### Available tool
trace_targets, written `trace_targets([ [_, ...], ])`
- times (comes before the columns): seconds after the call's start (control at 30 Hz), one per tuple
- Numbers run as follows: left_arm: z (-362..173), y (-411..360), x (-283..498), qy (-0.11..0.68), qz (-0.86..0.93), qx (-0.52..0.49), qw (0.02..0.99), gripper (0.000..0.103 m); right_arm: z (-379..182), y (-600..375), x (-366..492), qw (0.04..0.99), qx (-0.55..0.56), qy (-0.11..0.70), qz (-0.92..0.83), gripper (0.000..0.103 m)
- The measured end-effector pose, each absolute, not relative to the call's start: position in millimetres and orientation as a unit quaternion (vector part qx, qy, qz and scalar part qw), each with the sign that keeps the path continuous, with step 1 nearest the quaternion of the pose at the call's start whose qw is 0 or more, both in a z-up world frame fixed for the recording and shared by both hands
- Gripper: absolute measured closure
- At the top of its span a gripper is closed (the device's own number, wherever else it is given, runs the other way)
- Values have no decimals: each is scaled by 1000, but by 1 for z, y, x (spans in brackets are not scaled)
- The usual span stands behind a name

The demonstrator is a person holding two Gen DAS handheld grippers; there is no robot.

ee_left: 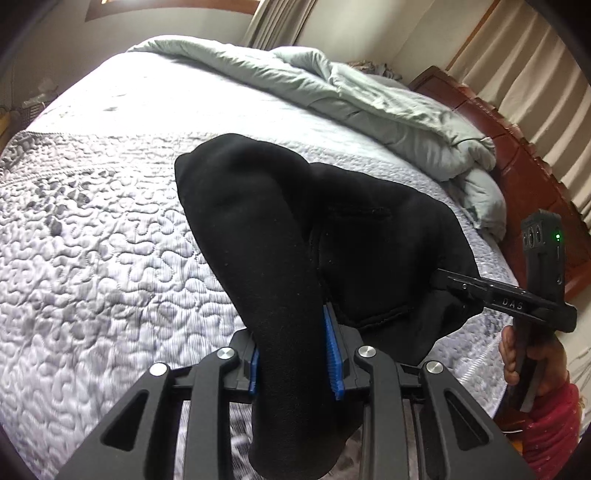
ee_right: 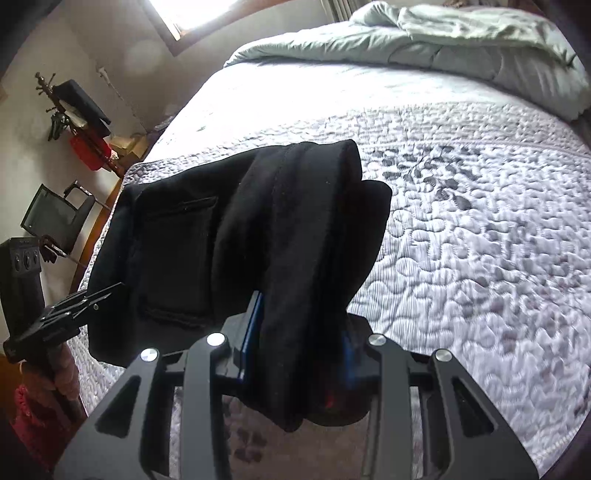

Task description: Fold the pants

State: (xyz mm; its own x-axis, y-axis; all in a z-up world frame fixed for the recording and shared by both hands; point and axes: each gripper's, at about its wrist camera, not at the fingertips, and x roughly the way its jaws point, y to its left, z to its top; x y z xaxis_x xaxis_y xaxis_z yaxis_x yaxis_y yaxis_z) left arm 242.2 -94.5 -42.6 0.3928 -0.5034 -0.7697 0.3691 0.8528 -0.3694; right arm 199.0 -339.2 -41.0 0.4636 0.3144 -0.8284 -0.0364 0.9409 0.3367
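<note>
The black pants (ee_left: 266, 236) lie bunched on the quilted bed (ee_left: 92, 221), part of the cloth lifted. The left gripper (ee_left: 293, 354) has its blue pads clamped on a thick fold, and the right gripper (ee_right: 295, 354) is clamped on another. Only the left camera shows the wooden headboard (ee_left: 517, 155); only the right shows the window (ee_right: 192, 14) and a chair (ee_right: 55, 218). A rumpled grey duvet (ee_left: 332, 85) sits beyond.

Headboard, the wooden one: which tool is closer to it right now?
Right. The right tool grips the black pants at their edge on the side facing the headboard. The left tool grips them on the side away from it.
</note>
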Motion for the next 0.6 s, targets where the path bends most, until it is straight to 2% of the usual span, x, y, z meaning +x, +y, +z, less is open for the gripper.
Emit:
trace_targets([
  [0.17,-84,-101,256,513,-252,-58,818,74,-87,-348,221,822,142,540,109,67],
  [0.23,-97,-104,254,513,-248,-43,821,70,-96,-351,222,822,144,540,112,65],
  [0.53,-116,-108,250,506,-235,-6,830,53,-126,-362,215,818,165,538,119,40],
  [0.6,-119,-108,249,503,-232,-3,832,48,-133,-369,210,819,177,532,121,27],
])
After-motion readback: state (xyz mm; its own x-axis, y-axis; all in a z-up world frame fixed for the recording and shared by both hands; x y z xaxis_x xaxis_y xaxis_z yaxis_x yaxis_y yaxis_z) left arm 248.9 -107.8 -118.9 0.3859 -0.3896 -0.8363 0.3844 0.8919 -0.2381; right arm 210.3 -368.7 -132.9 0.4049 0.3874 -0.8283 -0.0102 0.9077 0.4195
